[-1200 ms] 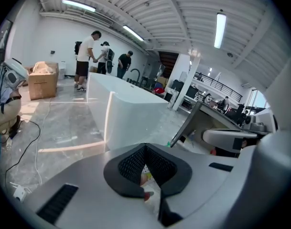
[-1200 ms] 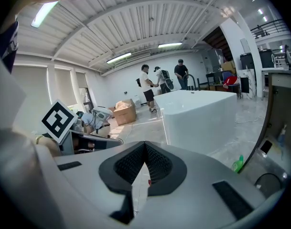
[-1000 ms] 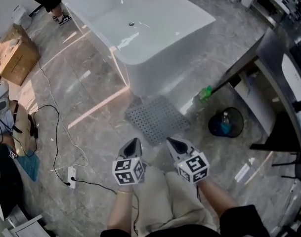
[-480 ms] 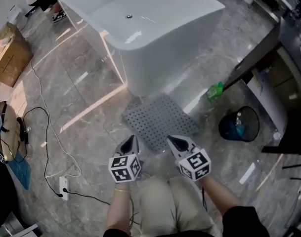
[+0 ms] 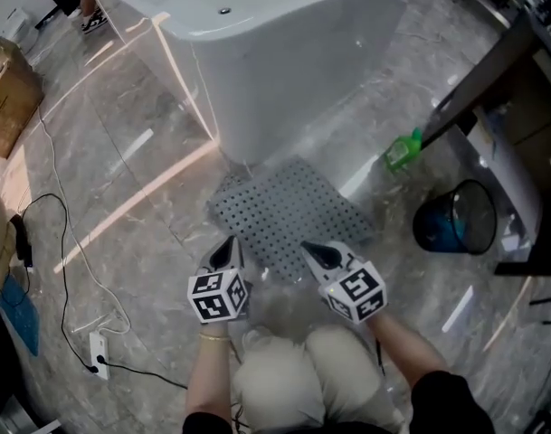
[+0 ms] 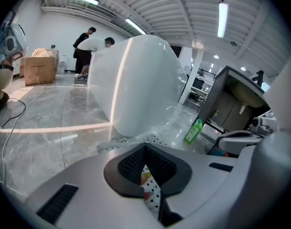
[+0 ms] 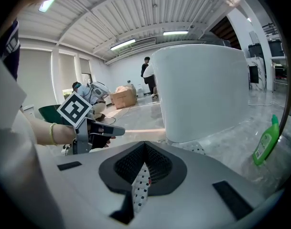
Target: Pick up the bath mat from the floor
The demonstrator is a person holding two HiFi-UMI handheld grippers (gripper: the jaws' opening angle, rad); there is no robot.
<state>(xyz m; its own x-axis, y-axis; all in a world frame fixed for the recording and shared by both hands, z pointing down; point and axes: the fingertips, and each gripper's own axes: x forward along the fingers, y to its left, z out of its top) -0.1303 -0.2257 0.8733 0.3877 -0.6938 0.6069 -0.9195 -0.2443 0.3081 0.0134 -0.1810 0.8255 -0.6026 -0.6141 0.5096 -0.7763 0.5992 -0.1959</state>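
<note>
The grey perforated bath mat (image 5: 284, 208) lies flat on the marble floor, against the foot of the white bathtub (image 5: 284, 43). My left gripper (image 5: 228, 242) hangs shut over the mat's near left edge with nothing in it. My right gripper (image 5: 309, 250) is shut and empty too, over the near edge a little to the right. Contact with the mat cannot be told. In the left gripper view the closed jaws (image 6: 145, 149) point at a strip of mat (image 6: 120, 143) below the tub. In the right gripper view the jaws (image 7: 145, 147) meet, with the mat (image 7: 197, 149) just beyond.
A green bottle (image 5: 402, 152) stands on the floor right of the mat, with a dark bin (image 5: 456, 217) beyond it under a counter. At the left lie a cable and power strip (image 5: 96, 353) and a cardboard box (image 5: 4, 98). People stand far off behind the tub.
Both grippers have come down side by side toward the floor, still shut. Their tips have moved from short of the mat to its near edge, and the mat looks larger.
</note>
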